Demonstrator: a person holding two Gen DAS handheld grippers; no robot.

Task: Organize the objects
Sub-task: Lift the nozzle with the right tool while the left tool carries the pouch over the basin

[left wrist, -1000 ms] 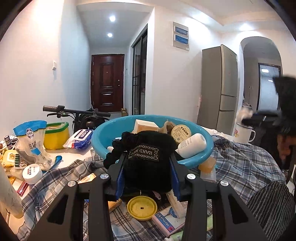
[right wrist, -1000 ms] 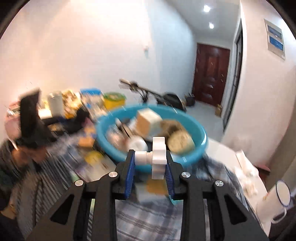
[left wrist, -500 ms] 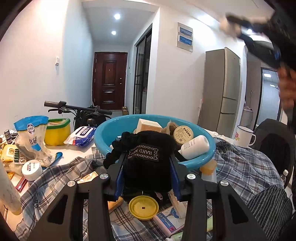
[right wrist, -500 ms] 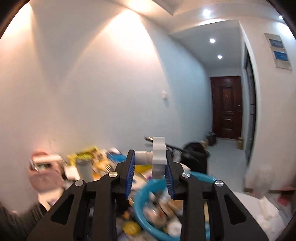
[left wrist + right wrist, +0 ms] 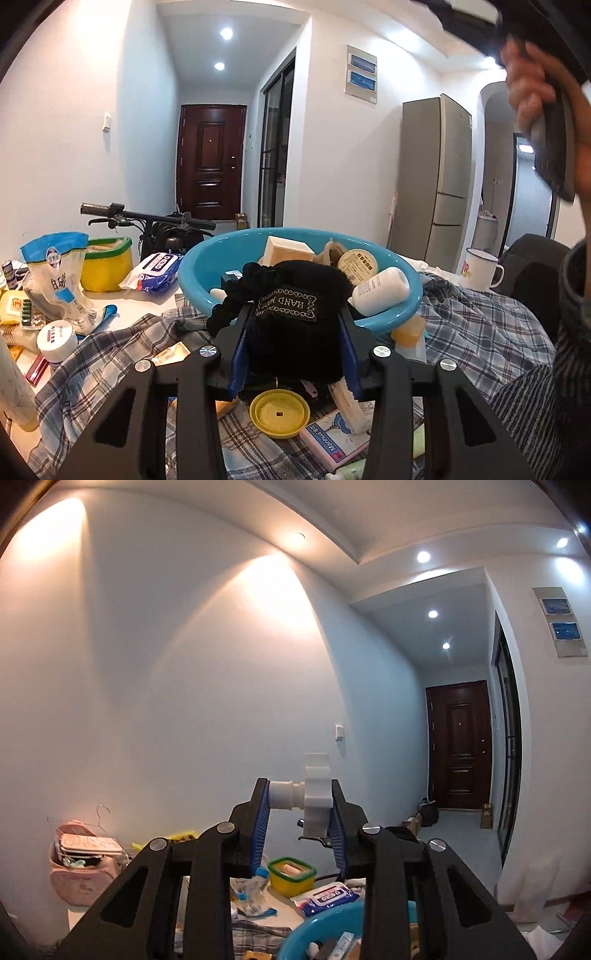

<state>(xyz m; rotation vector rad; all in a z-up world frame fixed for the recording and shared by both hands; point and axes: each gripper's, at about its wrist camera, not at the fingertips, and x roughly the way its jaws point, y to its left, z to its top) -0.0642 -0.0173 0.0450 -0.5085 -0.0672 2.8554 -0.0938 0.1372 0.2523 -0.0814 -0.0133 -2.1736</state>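
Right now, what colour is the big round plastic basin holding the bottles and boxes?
The basin is bright turquoise blue, clearest in the left wrist view.

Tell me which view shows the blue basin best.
Left wrist view: the blue basin appears nearly whole, rim and contents visible, partly behind a black knitted item. The right wrist view catches only its rim at the bottom edge.

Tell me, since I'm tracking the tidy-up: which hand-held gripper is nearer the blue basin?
Left. The left hand-held gripper holds a black knit item at the blue basin rim; the right hand-held gripper is raised well above it.
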